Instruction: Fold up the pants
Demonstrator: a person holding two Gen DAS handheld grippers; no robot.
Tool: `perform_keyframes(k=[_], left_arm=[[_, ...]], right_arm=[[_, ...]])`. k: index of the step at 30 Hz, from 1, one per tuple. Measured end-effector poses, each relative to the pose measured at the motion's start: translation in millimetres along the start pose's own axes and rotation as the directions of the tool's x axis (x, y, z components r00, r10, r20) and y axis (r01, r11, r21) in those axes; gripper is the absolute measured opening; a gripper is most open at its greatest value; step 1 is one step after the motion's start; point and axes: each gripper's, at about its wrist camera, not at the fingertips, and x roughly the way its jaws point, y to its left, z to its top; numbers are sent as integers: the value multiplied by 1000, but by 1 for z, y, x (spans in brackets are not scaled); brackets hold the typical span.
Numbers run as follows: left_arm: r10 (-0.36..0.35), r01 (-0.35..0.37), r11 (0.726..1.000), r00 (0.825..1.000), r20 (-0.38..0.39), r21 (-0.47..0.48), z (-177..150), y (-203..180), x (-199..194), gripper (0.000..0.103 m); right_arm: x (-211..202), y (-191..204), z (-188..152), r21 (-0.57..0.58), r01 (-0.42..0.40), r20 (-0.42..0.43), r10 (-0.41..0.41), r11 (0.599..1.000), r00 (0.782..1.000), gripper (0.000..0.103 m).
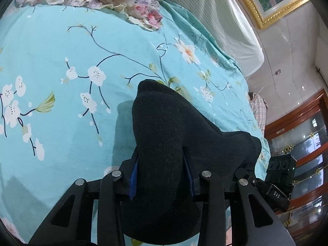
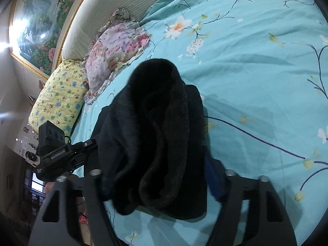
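Note:
The black fleece pants point(image 1: 164, 143) are held up above the turquoise flowered bedsheet point(image 1: 61, 102). My left gripper point(image 1: 162, 176) is shut on a thick bunch of the fabric, which covers its fingertips and hangs below. My right gripper point(image 2: 155, 176) is shut on another bunch of the pants point(image 2: 155, 123), which drapes over and between its fingers. The other gripper's body shows at the right edge of the left wrist view point(image 1: 280, 176) and at the left of the right wrist view point(image 2: 55, 153).
A pink flowered pillow point(image 2: 116, 57) and a yellow printed pillow point(image 2: 59, 100) lie at the bed's head by a striped headboard point(image 2: 106, 10). A gold-framed painting point(image 2: 41, 20) hangs above. A wooden glass cabinet point(image 1: 303, 143) stands beyond the bed edge.

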Motion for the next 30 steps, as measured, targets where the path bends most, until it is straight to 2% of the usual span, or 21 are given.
perform_keyframes(k=[2, 11, 21, 30], left_arm=[[-4, 4, 1000, 1000, 5, 2, 0, -1, -3, 32], [-31, 31, 1000, 999, 34, -2, 2, -4, -24, 27], [10, -8, 1000, 990, 138, -11, 12, 9, -76, 27], [78, -65, 996, 970, 232, -64, 22, 40, -119, 27]], right_arm=[[-1, 0, 0, 2, -12, 1, 12, 1000, 1000, 57], [-8, 16, 4, -37, -27, 21, 28, 999, 999, 50], [5, 55, 18, -120, -92, 2, 93, 988, 996, 48], [41, 101, 34, -202, -144, -42, 139, 969, 989, 48]])
